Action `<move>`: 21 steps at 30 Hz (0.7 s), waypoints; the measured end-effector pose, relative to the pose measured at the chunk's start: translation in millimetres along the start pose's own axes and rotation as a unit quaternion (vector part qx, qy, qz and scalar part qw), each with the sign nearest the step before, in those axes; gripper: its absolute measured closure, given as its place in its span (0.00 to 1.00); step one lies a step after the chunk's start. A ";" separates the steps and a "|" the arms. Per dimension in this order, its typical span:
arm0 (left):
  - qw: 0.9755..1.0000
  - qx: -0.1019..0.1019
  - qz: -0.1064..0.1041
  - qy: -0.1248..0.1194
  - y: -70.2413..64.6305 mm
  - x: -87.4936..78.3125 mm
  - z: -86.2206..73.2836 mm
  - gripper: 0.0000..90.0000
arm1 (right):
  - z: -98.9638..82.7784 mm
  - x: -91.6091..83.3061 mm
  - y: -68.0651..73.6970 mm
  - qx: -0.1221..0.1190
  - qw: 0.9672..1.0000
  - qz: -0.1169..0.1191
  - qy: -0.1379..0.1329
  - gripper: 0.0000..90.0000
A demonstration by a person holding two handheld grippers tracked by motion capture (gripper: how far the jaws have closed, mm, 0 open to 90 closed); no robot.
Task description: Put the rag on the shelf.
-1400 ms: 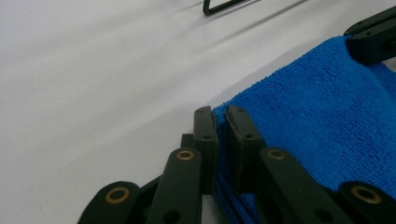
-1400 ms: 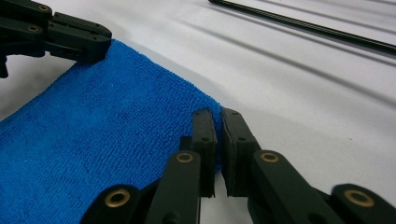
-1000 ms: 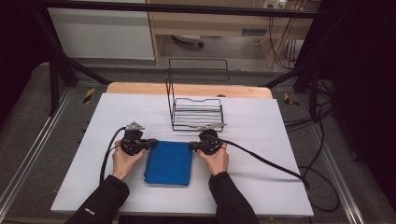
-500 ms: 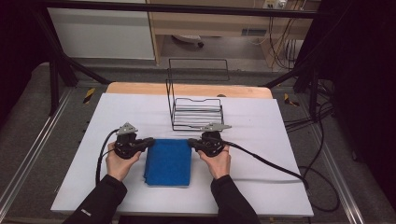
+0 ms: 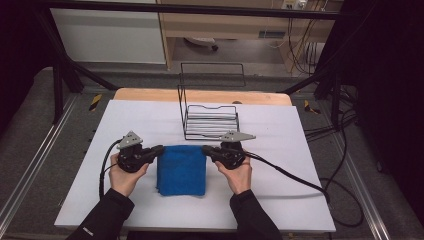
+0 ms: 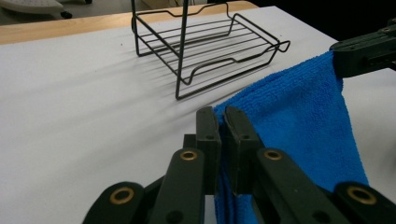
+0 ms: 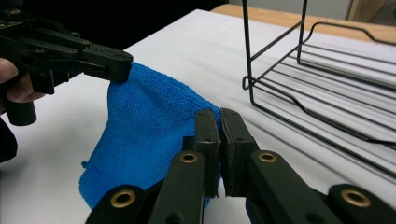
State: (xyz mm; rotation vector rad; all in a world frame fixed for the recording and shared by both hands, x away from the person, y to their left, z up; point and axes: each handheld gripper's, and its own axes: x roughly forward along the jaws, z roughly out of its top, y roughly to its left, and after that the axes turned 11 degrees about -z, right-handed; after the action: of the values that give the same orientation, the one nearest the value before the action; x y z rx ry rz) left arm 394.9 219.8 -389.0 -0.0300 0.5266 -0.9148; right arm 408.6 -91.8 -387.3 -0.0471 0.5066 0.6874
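The left claw [image 5: 159, 148] we find clamped on the far left corner of the blue cloth [image 5: 181, 170], its jaws pressed together with the fabric between them, as its own view confirms [image 6: 222, 122]. The right claw [image 5: 206, 149] is closed the same way on the far right corner; in its own view [image 7: 220, 122] the cloth [image 7: 144, 135] is pinched between the jaws. Each claw is gripped by a hand, left [image 5: 124, 177] and right [image 5: 239, 176], with dark sleeves entering from the near edge.

We note the cloth hangs between the two claws: its far edge is raised and stretched from one to the other, while its near edge rests on the white tabletop [image 5: 280, 200]. It lies near the middle of the tabletop, on the person's side.

Beyond the cloth, apart from it, stands a black wire rack [image 5: 210, 120] with a tall back frame. Behind it runs a wooden strip [image 5: 150, 95] along the tabletop's far edge.
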 end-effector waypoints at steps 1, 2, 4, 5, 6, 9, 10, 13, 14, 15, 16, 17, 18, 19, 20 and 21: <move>1.000 0.002 0.000 -0.001 -1.4 -0.8 0.9 0.94 | 0.9 -1.8 0.2 0.000 1.000 0.000 -0.003 0.97; 1.000 0.004 -0.001 -0.004 -2.8 -1.5 1.6 0.94 | 1.8 -3.3 0.0 -0.004 1.000 0.000 -0.006 0.97; 1.000 0.008 0.000 -0.008 -5.4 -2.9 3.2 0.94 | 3.3 -6.1 -0.3 -0.009 1.000 0.001 -0.009 0.97; 1.000 0.011 0.001 -0.011 -6.7 -3.6 3.8 0.94 | 4.1 -7.5 -0.4 -0.012 1.000 0.001 -0.010 0.97; 1.000 0.011 0.001 -0.013 -8.3 -3.8 4.2 0.94 | 4.9 -8.8 -0.5 -0.014 1.000 0.001 -0.012 0.97; 1.000 0.014 0.004 -0.018 -11.4 -4.9 5.4 0.94 | 8.1 -12.7 0.9 -0.028 1.000 -0.001 -0.015 0.97; 1.000 0.015 0.004 -0.021 -12.1 -5.4 5.9 0.94 | 9.4 -14.1 1.7 -0.031 0.999 -0.002 -0.016 0.97; 0.999 0.016 0.004 -0.032 -13.9 -8.1 7.5 0.94 | 13.6 -18.4 3.8 -0.039 0.999 -0.004 -0.023 0.97; 0.999 0.017 0.004 -0.035 -14.8 -9.4 8.3 0.94 | 16.4 -21.2 5.0 -0.042 0.999 -0.003 -0.028 0.97; 0.999 0.019 0.005 -0.039 -15.7 -10.5 9.0 0.94 | 16.4 -21.2 5.0 -0.042 0.999 -0.003 -0.028 0.97; 0.999 0.019 0.005 -0.043 -17.0 -11.4 9.7 0.94 | 18.5 -23.7 6.0 -0.044 0.998 -0.004 -0.034 0.97; 0.999 0.022 0.006 -0.046 -18.1 -12.4 10.6 0.94 | 19.4 -25.0 6.3 -0.047 0.998 -0.005 -0.035 0.97; 0.998 0.023 0.006 -0.050 -19.3 -13.4 11.3 0.94 | 19.4 -25.0 6.3 -0.047 0.998 -0.005 -0.035 0.97; 0.998 0.025 0.007 -0.053 -20.5 -14.2 12.1 0.94 | 20.2 -26.3 6.8 -0.047 0.998 -0.006 -0.038 0.97; 0.998 0.029 0.009 -0.055 -21.5 -14.9 12.8 0.94 | 21.0 -27.4 6.9 -0.049 0.998 -0.005 -0.040 0.97; 0.998 0.030 0.009 -0.057 -22.4 -15.7 13.4 0.94 | 22.7 -29.6 7.5 -0.051 0.998 -0.006 -0.045 0.97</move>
State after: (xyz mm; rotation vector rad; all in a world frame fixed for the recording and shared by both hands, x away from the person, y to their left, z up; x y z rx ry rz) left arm 376.5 215.3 -365.3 -0.0223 0.3921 -0.9044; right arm 394.3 -98.9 -352.8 -0.1145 0.3849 0.7011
